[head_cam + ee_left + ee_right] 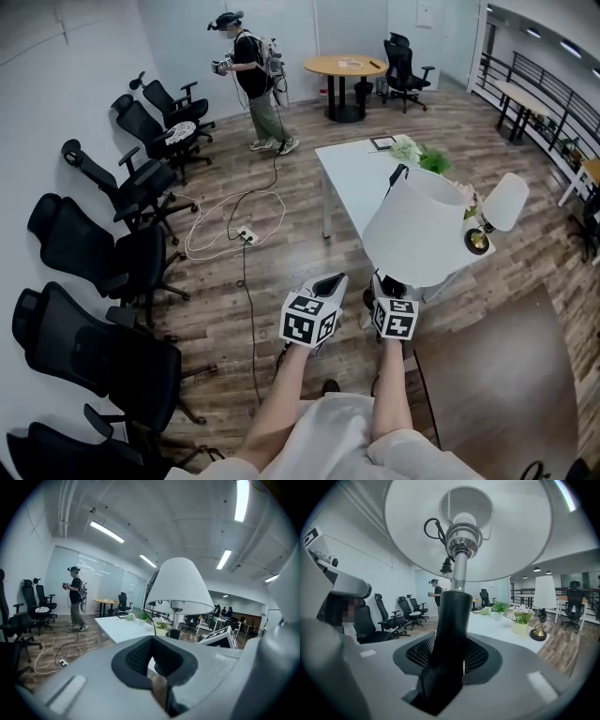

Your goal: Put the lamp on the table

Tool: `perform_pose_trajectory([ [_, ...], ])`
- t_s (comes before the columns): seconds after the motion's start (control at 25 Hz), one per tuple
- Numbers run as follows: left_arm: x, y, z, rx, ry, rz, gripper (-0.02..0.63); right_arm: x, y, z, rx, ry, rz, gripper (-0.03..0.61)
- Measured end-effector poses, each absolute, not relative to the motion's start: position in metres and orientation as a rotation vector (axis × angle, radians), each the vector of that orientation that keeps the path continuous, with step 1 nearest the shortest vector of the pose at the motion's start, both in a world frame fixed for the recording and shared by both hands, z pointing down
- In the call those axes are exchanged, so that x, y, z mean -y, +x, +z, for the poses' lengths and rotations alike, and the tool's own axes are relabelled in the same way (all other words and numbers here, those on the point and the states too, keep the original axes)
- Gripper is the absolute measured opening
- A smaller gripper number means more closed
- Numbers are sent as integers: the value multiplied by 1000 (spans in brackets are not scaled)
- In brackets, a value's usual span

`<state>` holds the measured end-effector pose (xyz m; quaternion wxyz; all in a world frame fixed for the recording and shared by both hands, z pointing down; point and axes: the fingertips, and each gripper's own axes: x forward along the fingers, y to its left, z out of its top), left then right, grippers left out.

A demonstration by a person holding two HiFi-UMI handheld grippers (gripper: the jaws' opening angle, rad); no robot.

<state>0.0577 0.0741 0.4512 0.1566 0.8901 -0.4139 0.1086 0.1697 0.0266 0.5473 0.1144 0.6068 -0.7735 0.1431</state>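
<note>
Right gripper point(447, 658): jaws clamped on the black stem of the lamp point(451, 616), mesh pads on both sides of it. The lamp is held upright in the air at the near end of the white table point(352, 178), its shade covering the table's near right corner in the head view. Left gripper point(152, 660): jaws apart, nothing between them, just left of the lamp. A second lamp point(499, 204) and potted plants point(422, 155) stand on the table.
</note>
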Motion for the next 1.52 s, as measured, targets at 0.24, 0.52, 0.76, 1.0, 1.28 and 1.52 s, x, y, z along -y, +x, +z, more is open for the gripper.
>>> perform_pose_trajectory([
  [0.24, -53, 64, 462, 1189, 2530, 341, 0, -7, 175, 554, 2261, 1773, 412, 198],
  [0.52, -37, 63, 475, 1193, 2490, 340, 0, 3, 181, 572, 2247, 1779, 452, 198],
  [0.76, -24, 48, 485, 1178, 2483, 371, 0, 18, 176, 581, 2244, 1809, 465, 198],
  [1.0, 12, 50, 490, 1137, 2495, 394, 0, 52, 175, 575, 2220, 1790, 431, 198],
  [1.28, 60, 59, 494, 1097, 2619, 587, 0, 96, 179, 557, 2186, 1854, 404, 198],
  [1.52, 101, 65, 485, 1014, 2646, 522, 0, 125, 184, 555, 2129, 1905, 419, 198],
])
